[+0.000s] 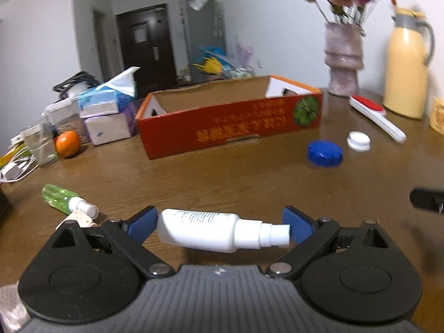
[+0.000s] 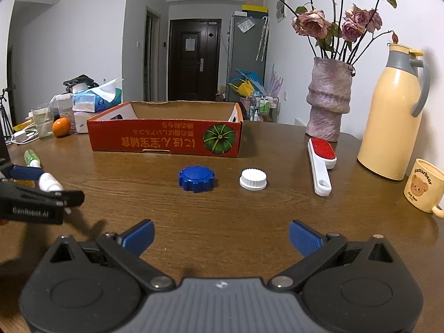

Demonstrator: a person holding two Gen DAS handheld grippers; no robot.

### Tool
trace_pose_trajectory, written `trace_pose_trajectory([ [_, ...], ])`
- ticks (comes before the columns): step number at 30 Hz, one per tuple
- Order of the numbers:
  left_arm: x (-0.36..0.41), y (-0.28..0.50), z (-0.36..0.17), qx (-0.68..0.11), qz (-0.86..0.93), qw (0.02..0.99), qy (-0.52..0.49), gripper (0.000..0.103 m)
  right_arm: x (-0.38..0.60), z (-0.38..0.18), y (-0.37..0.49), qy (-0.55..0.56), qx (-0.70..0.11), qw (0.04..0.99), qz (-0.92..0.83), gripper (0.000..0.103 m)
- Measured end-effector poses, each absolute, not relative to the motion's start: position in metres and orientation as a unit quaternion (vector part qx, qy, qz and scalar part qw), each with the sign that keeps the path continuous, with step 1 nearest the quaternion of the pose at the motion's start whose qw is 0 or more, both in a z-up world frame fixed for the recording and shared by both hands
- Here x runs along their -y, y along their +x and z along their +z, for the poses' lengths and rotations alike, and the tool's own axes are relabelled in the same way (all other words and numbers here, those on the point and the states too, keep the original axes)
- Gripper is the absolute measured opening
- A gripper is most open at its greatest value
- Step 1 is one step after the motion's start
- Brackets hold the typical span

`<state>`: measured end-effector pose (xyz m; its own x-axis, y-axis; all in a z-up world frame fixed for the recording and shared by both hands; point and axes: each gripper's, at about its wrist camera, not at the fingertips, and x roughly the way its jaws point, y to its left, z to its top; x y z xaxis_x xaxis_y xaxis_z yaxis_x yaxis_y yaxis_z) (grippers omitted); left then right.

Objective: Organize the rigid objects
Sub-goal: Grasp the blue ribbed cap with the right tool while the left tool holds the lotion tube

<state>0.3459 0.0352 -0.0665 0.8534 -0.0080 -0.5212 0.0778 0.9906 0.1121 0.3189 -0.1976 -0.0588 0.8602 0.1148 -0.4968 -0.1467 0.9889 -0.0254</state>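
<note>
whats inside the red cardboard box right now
Only bare brown inner walls of the red cardboard box and its white end flaps with handle holes show. The floor is hidden behind the front wall in both views, so whether anything lies inside cannot be told.

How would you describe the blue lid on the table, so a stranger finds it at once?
Start at the long red cardboard box on the brown wooden table. Just before its front wall lie two round plastic lids side by side. The blue scalloped lid is the left one; its white ridged neighbour is smaller.
</note>
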Motion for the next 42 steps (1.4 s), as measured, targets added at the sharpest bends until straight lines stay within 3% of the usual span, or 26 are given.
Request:
trace_pose_trajectory([
  [14,-0.026,0.368,-0.061,-0.26,0.051,0.964,0.025,0.098,0.182,-0.058,0.365,-0.018,-0.256,0.962,0.094,0.103],
  [23,-0.033,0.384,-0.059,-0.251,0.077,0.965,0.017,0.098,0.166,-0.069,0.412,0.009,-0.266,0.96,0.082,0.094],
  [25,-0.035,0.389,-0.059,-0.251,0.082,0.965,0.014,0.098,0.164,-0.073,0.423,0.014,-0.272,0.959,0.077,0.085],
  [33,-0.041,0.406,-0.057,-0.251,0.086,0.964,0.003,0.098,0.155,-0.08,0.45,0.014,-0.284,0.957,0.065,0.079],
  [36,-0.042,0.41,-0.057,-0.249,0.085,0.965,0.001,0.098,0.152,-0.082,0.458,0.012,-0.291,0.955,0.058,0.069],
  [39,-0.042,0.413,-0.056,-0.247,0.085,0.965,0.0,0.098,0.152,-0.085,0.464,0.018,-0.305,0.95,0.062,0.05],
  [42,-0.042,0.417,-0.056,-0.247,0.085,0.965,-0.003,0.098,0.152,-0.085,0.465,0.019,-0.305,0.95,0.064,0.05],
])
